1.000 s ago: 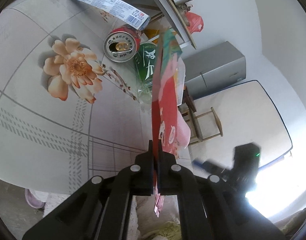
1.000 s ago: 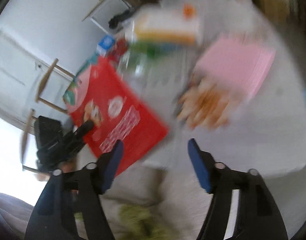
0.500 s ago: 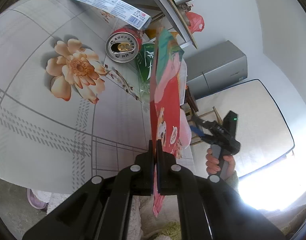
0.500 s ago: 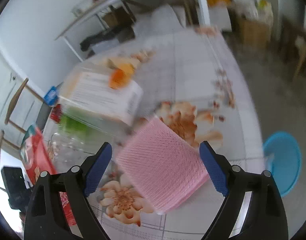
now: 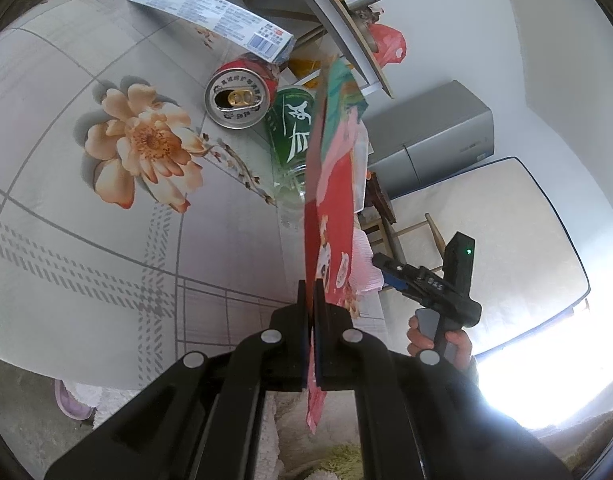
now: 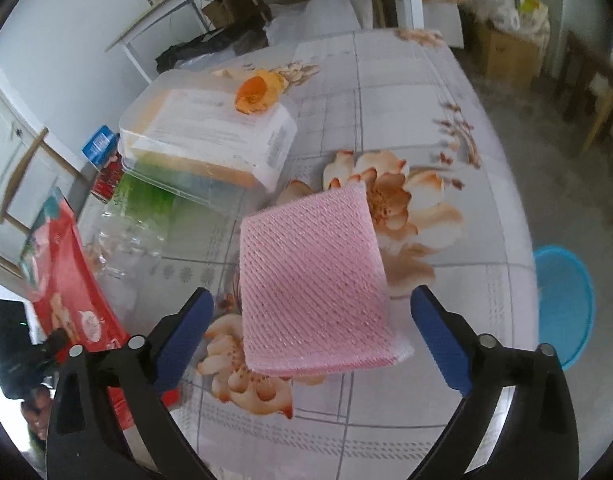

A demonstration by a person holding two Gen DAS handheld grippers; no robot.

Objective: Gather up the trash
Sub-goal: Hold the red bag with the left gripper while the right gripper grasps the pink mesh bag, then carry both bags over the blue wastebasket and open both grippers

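Left tool (image 5: 311, 300) clamping red wrapper (image 5: 330, 200), right tool (image 6: 312, 320) just spread wide above pink cloth (image 6: 312, 288), right view only.

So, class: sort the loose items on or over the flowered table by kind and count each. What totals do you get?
Cans: 1, red can
Bottles: 1, green-label bottle
Boxes: 2, blue-white carton, clear box
Wrappers: 1, red wrapper, in the shut left gripper
Cloths: 1, pink cloth
Total: 6
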